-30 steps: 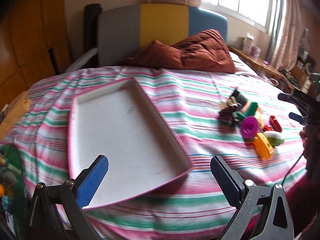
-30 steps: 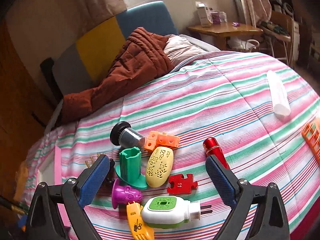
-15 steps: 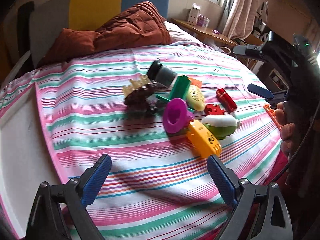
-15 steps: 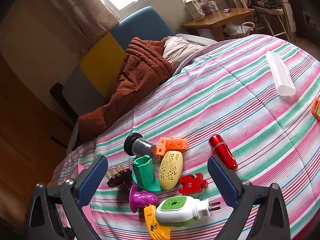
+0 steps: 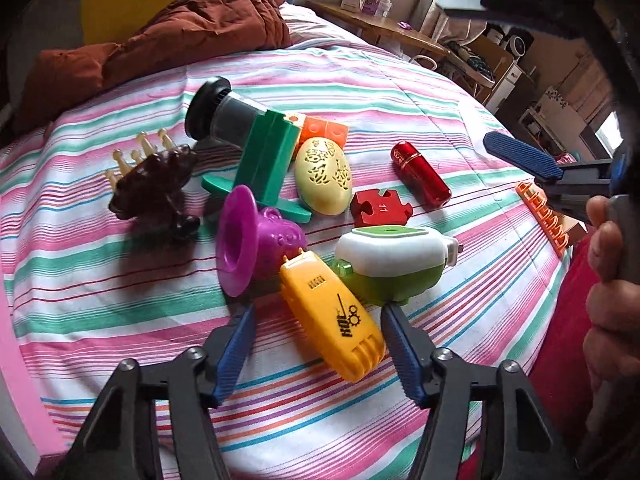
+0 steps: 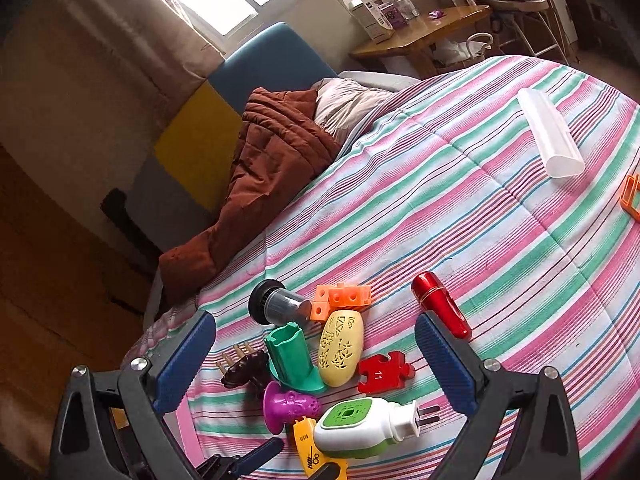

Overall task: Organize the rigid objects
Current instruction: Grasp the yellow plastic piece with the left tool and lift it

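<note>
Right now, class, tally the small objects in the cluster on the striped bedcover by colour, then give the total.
Red: 2, lipstick-like tube, puzzle piece
Orange: 1, block
Yellow: 2, egg-shaped case, clipper-shaped toy
Green: 2, stand, plug-in device
Purple: 1, cup
Brown: 1, comb
Black: 1, canister
Total: 10

Striped bed (image 5: 400, 92), toy cluster (image 5: 320, 216), brown quilt (image 5: 180, 28)
</note>
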Demonstrator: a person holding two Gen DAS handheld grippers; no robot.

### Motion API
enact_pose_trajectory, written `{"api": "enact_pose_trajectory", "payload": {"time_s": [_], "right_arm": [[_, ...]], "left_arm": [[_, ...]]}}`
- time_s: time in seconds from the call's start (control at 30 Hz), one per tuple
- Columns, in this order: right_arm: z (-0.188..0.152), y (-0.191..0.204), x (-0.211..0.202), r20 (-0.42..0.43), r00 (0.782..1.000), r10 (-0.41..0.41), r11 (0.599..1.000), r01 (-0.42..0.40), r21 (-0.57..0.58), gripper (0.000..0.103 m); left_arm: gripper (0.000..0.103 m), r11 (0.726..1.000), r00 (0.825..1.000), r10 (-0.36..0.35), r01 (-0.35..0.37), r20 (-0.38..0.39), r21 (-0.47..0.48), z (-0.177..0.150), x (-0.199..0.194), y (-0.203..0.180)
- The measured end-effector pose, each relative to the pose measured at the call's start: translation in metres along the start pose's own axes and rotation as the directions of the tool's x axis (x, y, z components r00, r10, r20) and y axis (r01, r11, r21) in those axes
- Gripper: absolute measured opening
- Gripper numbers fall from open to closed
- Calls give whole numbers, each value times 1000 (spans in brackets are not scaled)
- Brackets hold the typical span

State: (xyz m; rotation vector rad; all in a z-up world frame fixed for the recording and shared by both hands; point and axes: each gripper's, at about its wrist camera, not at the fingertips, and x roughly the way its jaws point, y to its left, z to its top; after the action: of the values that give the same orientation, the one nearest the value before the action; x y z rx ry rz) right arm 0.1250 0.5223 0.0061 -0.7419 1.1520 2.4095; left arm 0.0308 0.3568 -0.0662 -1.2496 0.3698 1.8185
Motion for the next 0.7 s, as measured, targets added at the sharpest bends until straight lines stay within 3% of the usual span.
{"api": "enact_pose_trajectory", "payload": {"time_s": [0.07,0.33,0.5,0.6,0.7], "right_arm": [[0,2,1,-4,1000,-8,1000,8,-12,102],[-1,3,10,-38,998,-50,998,49,-29,102],[-5,11,17,-82,996,-48,996,42,-74,94],[-12,21,24,-132,991,-11,993,-5,-119,82],[-25,40,33,-208,978,21,976,-65,-209,78]], "left_arm": [[28,1000,1000,13,-13,8,-3,-3,2,2],[26,999,996,-39,42,79,-35,-36,-23,32],[26,999,994,-26,28,102,-25,-61,-39,40],[26,999,994,-29,34,106,-41,-72,-44,46],[26,999,992,-25,30,120,-45,-81,-48,51]]}}
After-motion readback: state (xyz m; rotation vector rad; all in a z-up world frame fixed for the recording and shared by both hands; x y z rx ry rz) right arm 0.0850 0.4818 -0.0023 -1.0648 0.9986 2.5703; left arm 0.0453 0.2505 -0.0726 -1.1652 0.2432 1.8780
